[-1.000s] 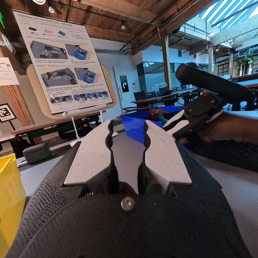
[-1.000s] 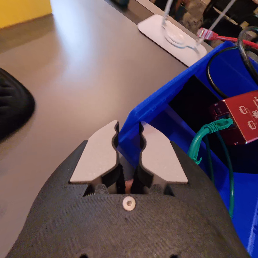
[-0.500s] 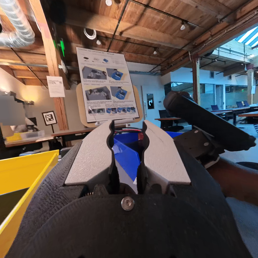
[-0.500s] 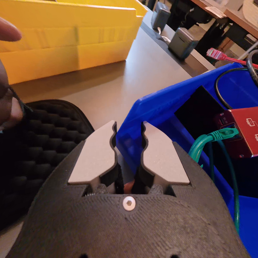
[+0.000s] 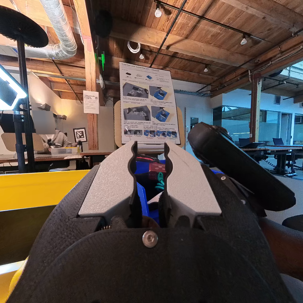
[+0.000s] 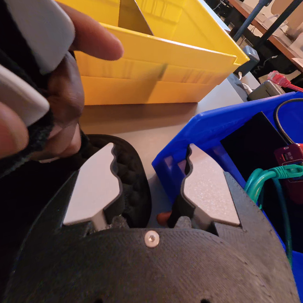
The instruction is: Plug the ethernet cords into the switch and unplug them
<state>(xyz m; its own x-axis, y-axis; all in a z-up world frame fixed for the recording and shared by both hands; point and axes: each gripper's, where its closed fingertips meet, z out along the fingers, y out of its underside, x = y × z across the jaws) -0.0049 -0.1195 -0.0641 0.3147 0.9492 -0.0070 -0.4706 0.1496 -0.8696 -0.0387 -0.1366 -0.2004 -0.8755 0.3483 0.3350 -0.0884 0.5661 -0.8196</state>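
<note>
Switch [image 6: 293, 177]: red box in blue bin [image 6: 221, 121]. Green cord [image 6: 268, 175] plugged in; red cord [image 6: 282, 80] and black cord [image 6: 278, 121] loose.

2 wrist cameras, both close over the counter [image 6: 164, 131].
The left view faces level toward the blue bin [image 5: 142, 195]; the right view tilts down at that bin's corner [image 6: 205, 131]. Both share the yellow bin [image 5: 32, 188].

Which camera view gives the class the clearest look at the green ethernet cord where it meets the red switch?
The right wrist view: the green ethernet cord runs unobstructed to its plug at the red switch in the blue bin. The left wrist view shows only a sliver of cord and switch between the left hand-held gripper fingers.
</note>
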